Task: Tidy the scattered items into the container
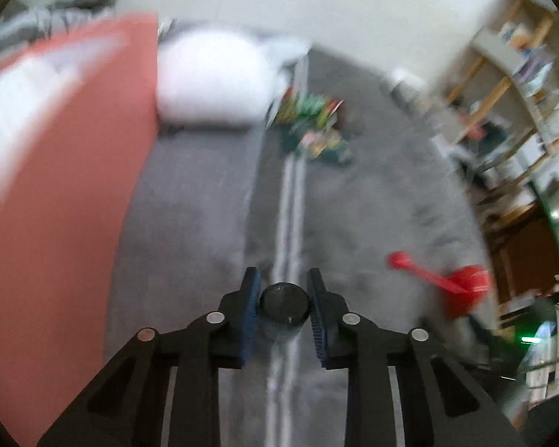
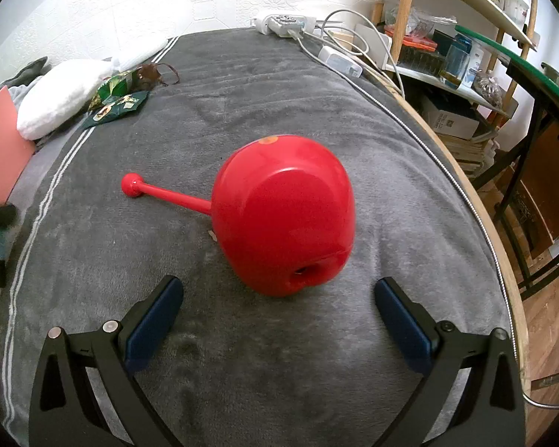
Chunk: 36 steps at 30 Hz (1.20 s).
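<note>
My left gripper (image 1: 284,311) is shut on a small bottle with a black cap (image 1: 285,303), held above the grey blanket (image 1: 190,193). The left wrist view is blurred by motion. A red ladle (image 2: 283,212) lies bowl-down on the blanket (image 2: 212,85), its handle ending in a knob at the left; it also shows in the left wrist view (image 1: 462,287) at the right. My right gripper (image 2: 279,320) is open and empty, just in front of the ladle's bowl. A pink container (image 1: 59,201) stands at the left, and its edge shows in the right wrist view (image 2: 2,149).
Green snack packets (image 2: 117,102) and a white pillow (image 2: 61,95) lie at the blanket's far left. A power strip and chargers (image 2: 302,26) sit at the far edge. Wooden shelves (image 2: 447,37) and a glass-topped table (image 2: 533,63) stand to the right.
</note>
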### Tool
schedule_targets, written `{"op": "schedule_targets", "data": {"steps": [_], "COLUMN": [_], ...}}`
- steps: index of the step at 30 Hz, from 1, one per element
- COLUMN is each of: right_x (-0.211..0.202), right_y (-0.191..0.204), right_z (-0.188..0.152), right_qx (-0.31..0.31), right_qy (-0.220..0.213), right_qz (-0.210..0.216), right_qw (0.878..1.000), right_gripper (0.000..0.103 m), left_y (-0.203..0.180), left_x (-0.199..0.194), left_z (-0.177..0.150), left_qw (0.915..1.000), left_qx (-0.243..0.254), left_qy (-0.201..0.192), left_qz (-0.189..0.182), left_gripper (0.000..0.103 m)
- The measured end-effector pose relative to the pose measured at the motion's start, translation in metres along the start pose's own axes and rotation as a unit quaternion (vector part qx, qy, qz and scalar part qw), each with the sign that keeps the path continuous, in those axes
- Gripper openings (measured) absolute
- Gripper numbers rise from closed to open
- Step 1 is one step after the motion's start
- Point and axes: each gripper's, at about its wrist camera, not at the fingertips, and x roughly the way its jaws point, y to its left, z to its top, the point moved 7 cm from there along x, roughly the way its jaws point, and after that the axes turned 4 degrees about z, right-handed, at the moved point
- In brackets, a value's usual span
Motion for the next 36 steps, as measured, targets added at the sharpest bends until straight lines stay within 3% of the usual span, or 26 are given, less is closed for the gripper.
{"op": "schedule_targets", "data": {"steps": [3,6,9,11,12,14,15,17,21,23,26,28,31,34,36], "right_x": [0.000,0.000,0.000,0.000,0.000,0.000,0.000,0.000,-0.001,0.000,0.000,0.000,0.000,0.000,0.000], "right_y": [0.000,0.000,0.000,0.000,0.000,0.000,0.000,0.000,0.000,0.000,0.000,0.000,0.000,0.000,0.000], "right_z": [0.000,0.000,0.000,0.000,0.000,0.000,0.000,0.000,0.000,0.000,0.000,-0.001,-0.001,-0.001,0.000], "right_qx": [0.000,0.000,0.000,0.000,0.000,0.000,0.000,-0.001,-0.001,-0.001,-0.001,-0.001,-0.001,-0.001,-0.001], "right_qy": [0.000,0.000,0.000,0.000,0.000,0.000,0.000,0.000,0.000,0.000,0.000,0.000,0.000,0.000,0.000], "right_qz": [0.000,0.000,0.000,0.000,0.000,0.000,0.000,0.000,0.000,0.000,0.000,0.000,0.000,0.000,0.000], "right_qw": [1.000,1.000,1.000,1.000,1.000,1.000,1.000,1.000,1.000,1.000,1.000,1.000,1.000,1.000,1.000], "right_gripper": [0.103,0.103,0.103,0.103,0.103,0.103,0.103,0.103,0.103,0.103,0.103,0.103,0.103,0.103,0.103], "left_y": [-0.001,0.026,0.068,0.093,0.107,0.128,0.134,0.131,0.070,0.031,-0.022,-0.046,-0.059,-0.058,-0.042], "left_x": [-0.059,-0.129,-0.186,-0.200,-0.203,-0.201,-0.201,-0.199,-0.152,-0.114,-0.053,-0.021,0.010,0.036,0.068], "left_z": [0.020,0.045,0.066,0.071,0.072,0.070,0.068,0.061,0.045,0.023,-0.021,-0.043,-0.054,-0.051,-0.060], "left_qw": [0.9981,0.9890,0.9734,0.9667,0.9635,0.9567,0.9532,0.9538,0.9731,0.9839,0.9962,0.9949,0.9886,0.9862,0.9870], "left_qx": [-0.008,-0.032,-0.052,-0.066,-0.073,-0.087,-0.096,-0.101,-0.016,0.025,0.060,0.097,0.139,0.148,0.143], "left_qy": [-0.057,-0.142,-0.223,-0.244,-0.249,-0.251,-0.254,-0.247,-0.208,-0.163,-0.062,-0.020,-0.026,-0.042,-0.013], "left_qz": [-0.024,-0.028,0.013,0.039,0.067,0.120,0.133,0.137,0.096,0.069,0.017,0.019,0.052,0.061,0.072], "left_gripper": [0.021,0.021,0.021,0.023,0.030,0.086,0.091,0.093,0.102,0.103,0.103,0.103,0.103,0.103,0.103]}}
